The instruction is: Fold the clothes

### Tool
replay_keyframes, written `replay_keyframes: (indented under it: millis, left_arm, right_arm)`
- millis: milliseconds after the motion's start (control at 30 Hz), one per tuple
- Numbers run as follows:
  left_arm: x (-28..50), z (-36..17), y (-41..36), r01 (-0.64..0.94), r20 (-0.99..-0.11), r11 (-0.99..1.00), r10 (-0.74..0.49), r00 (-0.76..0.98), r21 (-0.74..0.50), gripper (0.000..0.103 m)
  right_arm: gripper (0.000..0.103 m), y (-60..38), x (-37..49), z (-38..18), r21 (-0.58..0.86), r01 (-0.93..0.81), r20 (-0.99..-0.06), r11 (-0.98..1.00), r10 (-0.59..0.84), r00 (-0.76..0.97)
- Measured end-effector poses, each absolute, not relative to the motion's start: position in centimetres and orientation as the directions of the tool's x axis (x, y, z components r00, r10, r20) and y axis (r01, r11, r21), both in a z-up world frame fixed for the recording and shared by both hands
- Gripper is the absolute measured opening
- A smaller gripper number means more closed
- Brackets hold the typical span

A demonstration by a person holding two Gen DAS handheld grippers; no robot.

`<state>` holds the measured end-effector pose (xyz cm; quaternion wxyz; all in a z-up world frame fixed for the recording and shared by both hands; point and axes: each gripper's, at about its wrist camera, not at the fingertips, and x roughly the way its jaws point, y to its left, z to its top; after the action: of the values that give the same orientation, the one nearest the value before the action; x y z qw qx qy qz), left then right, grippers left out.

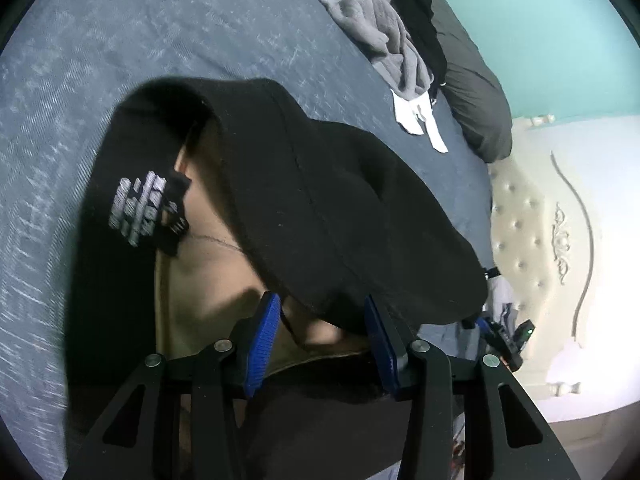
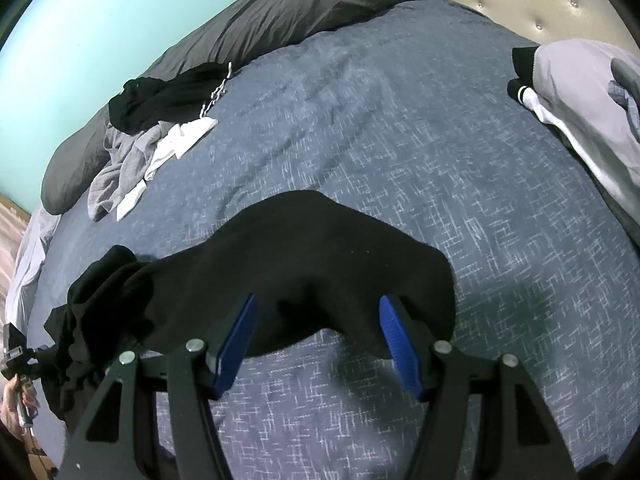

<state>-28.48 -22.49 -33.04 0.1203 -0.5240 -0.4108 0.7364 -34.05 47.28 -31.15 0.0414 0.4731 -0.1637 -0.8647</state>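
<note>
A black hoodie lies on the blue patterned bedspread. It has a white printed logo and a tan inner lining. My left gripper stands open at the hoodie's near edge. A fold of black cloth and lining lies between its blue pads, which do not press on it. In the right wrist view the same hoodie spreads flat. My right gripper is open wide over its near edge, with the cloth loose between the pads.
A crumpled grey garment, white cloth and a black garment lie by dark grey pillows. Stacked clothes sit at the right near the tufted headboard. A hand holds the other gripper at the left.
</note>
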Motion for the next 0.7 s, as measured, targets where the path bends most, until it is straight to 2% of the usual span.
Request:
replay_keyframes:
  millis: [167,433,500,567,667,700]
  left_arm:
    - [-29.0,-33.6,-23.1,0.318,-0.65,-0.574,0.588,-0.482,-0.755,0.053]
    - [-29.7,-34.1,-21.9,0.319,-0.653,-0.582,0.557,-0.513,-0.748,0.049]
    - [-30.0,-34.0,-21.9,0.32,-0.667,-0.603,0.534,-0.519,-0.731,0.031]
    - [-30.3,-33.9,-22.1,0.319,-0.674,-0.614,0.521,-0.523,-0.722,0.027]
    - [-30.6,-33.3,-22.4,0.309,-0.675,-0.625,0.511,-0.533,-0.717,0.012]
    - [-30.7,-33.2,-22.4,0.304,-0.672,-0.626,0.51,-0.537,-0.718,0.011]
  right_arm:
    - [0.065,47.1,-34.0,-31.1,0.322,-0.074,-0.803,-0.944,-0.231,-0.549]
    - [0.065,47.1,-33.9,-31.5,0.316,-0.071,-0.808,-0.946,-0.229,-0.542]
    - [0.065,47.1,-33.9,-31.6,0.317,-0.07,-0.808,-0.946,-0.231,-0.542]
    - [0.065,47.1,-34.0,-31.6,0.317,-0.068,-0.808,-0.946,-0.231,-0.542]
    - [0.065,47.2,-34.0,-31.6,0.317,-0.07,-0.808,-0.946,-0.231,-0.542]
    - [0.065,47.1,-34.0,-31.6,0.318,-0.071,-0.807,-0.945,-0.231,-0.543]
